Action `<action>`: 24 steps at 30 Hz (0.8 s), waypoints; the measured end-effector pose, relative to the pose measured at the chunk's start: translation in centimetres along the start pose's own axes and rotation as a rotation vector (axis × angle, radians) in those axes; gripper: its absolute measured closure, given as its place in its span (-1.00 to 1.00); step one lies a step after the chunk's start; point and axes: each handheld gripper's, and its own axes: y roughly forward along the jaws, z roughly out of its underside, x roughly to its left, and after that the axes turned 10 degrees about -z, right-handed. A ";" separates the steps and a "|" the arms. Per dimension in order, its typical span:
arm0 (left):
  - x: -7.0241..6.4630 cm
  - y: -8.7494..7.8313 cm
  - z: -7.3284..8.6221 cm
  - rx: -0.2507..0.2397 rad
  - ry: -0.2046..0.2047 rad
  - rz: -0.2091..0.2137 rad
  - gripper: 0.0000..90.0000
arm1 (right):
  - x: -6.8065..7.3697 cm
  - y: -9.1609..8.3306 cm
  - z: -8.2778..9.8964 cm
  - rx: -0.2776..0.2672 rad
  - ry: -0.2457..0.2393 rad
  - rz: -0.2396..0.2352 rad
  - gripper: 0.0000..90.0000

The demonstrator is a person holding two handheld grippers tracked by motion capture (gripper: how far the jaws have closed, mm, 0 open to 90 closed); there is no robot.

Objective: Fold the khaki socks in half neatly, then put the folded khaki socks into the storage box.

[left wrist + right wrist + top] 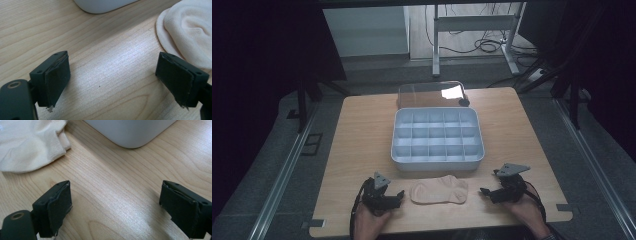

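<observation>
The sock lies flat on the table, near the front edge and just in front of the compartment tray. The left claw rests on the table just beside one end of the sock, and the right claw rests near the other end. Each claw points inward toward the sock. Both claws are released, jaws spread wide, with bare wood between the pads and nothing gripped. In the left gripper view the sock sits just past one jaw; in the right gripper view the sock sits ahead and to the side, apart from the jaws.

This flanking placement probably prepares a two-ended pickup or fold.

Clearance: the tray wall stands close behind the sock and limits forward travel. Open table remains to the left and right of the tray. A clear lid lies beyond the tray, well apart from the work.
</observation>
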 end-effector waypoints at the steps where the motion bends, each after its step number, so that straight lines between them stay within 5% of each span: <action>1: 0.0 0.0 0.0 0.000 0.000 0.000 -0.73 | 0.0 0.0 0.0 0.000 0.000 0.000 -0.77; 24: -0.1 -0.1 0.0 -0.003 -0.003 -0.004 -0.69 | 0.0 0.1 0.0 -0.001 0.007 0.008 -0.76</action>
